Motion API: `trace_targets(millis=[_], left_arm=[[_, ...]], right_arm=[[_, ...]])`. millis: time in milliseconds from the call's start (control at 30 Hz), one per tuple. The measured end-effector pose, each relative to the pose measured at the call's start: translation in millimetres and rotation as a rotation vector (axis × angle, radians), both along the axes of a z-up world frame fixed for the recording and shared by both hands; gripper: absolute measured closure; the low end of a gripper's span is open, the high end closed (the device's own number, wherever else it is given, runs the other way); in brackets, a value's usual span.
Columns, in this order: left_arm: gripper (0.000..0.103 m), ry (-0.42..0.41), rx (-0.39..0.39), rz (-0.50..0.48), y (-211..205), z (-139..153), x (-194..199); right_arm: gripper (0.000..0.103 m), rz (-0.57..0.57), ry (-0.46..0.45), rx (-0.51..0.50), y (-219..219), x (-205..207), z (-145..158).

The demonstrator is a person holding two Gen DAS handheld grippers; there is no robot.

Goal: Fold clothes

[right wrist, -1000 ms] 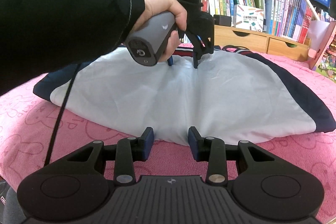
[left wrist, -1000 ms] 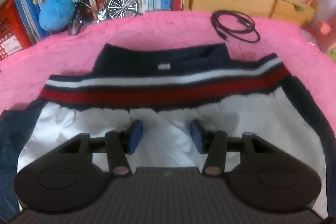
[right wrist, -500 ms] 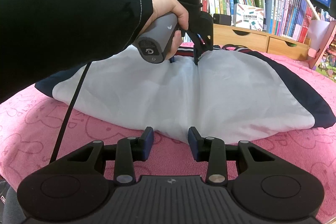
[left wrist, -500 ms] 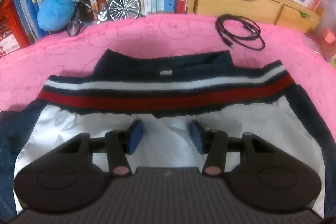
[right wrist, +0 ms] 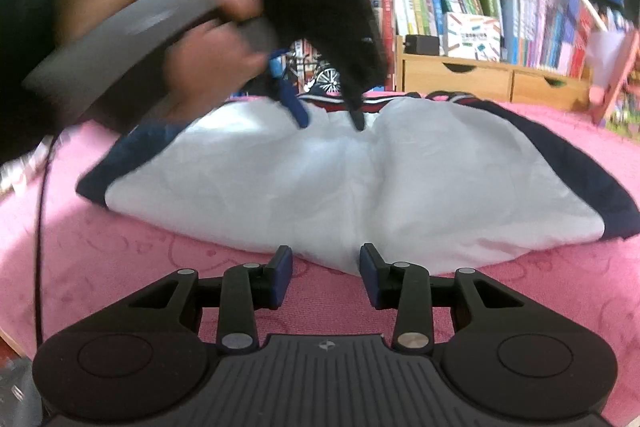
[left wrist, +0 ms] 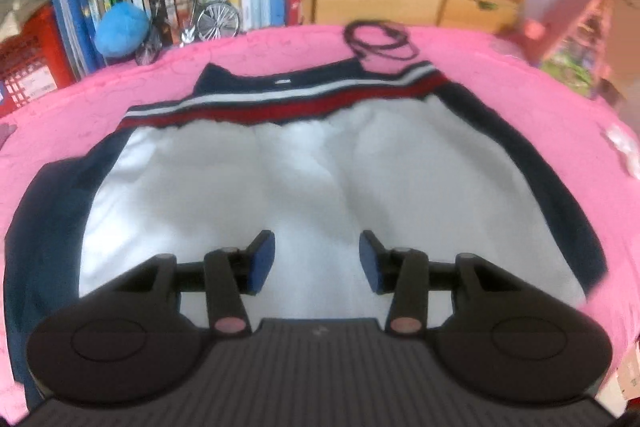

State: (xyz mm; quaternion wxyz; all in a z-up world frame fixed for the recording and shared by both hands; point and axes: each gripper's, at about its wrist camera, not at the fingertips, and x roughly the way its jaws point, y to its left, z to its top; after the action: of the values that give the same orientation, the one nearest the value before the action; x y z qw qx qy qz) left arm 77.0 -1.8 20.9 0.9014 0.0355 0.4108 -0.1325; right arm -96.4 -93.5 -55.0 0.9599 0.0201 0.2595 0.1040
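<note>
White shorts (left wrist: 312,187) with navy side panels and a red, white and navy waistband (left wrist: 288,101) lie flat on a pink cloth (left wrist: 120,95). My left gripper (left wrist: 317,263) is open and empty, held above the middle of the shorts. In the right wrist view the shorts (right wrist: 400,187) lie ahead with the hem toward me. My right gripper (right wrist: 325,279) is open and empty just in front of the hem, over the pink cloth. The left gripper (right wrist: 332,119) shows there too, lifted above the waistband end, blurred.
A coiled black cable (left wrist: 380,41) lies on the cloth beyond the waistband. Behind stand books, a wooden drawer box (left wrist: 408,3), a model bicycle (left wrist: 212,21) and a blue plush ball (left wrist: 122,31). A pink stand (right wrist: 612,75) is at the far right.
My left gripper has lifted up and pulled back from the waistband, so more of the shorts shows. My right gripper has stayed in front of the hem.
</note>
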Motion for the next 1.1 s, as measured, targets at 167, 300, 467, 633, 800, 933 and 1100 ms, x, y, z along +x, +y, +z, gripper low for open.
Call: trace_targets(millis=[167, 300, 467, 633, 800, 933, 1100], left_arm=[[0.059, -0.074, 0.013, -0.021, -3, -4, -42], [0.059, -0.048, -0.086, 0.032, 21, 4, -42], [0.059, 0.017, -0.203, 0.079, 49, 15, -37], [0.059, 0.069, -0.193, 0.044, 45, 6, -40], [0.059, 0.144, -0.174, 0.001, 32, -4, -37], [0.060, 0.213, -0.160, -0.052, 22, -8, -34], [0.060, 0.301, -0.065, -0.063, 8, -24, -22]], right_arm=[[0.065, -0.031, -0.021, 0.044, -11, -4, 4], [0.065, -0.069, -0.067, 0.056, -15, -5, 14], [0.063, -0.098, -0.036, 0.063, -2, 22, 24], [0.060, -0.074, 0.070, 0.048, 7, 32, 8], [0.060, -0.092, 0.090, 0.059, 6, 24, 9], [0.061, -0.092, 0.082, 0.043, 8, 21, 7], [0.061, -0.089, 0.074, 0.030, 12, 23, 7]])
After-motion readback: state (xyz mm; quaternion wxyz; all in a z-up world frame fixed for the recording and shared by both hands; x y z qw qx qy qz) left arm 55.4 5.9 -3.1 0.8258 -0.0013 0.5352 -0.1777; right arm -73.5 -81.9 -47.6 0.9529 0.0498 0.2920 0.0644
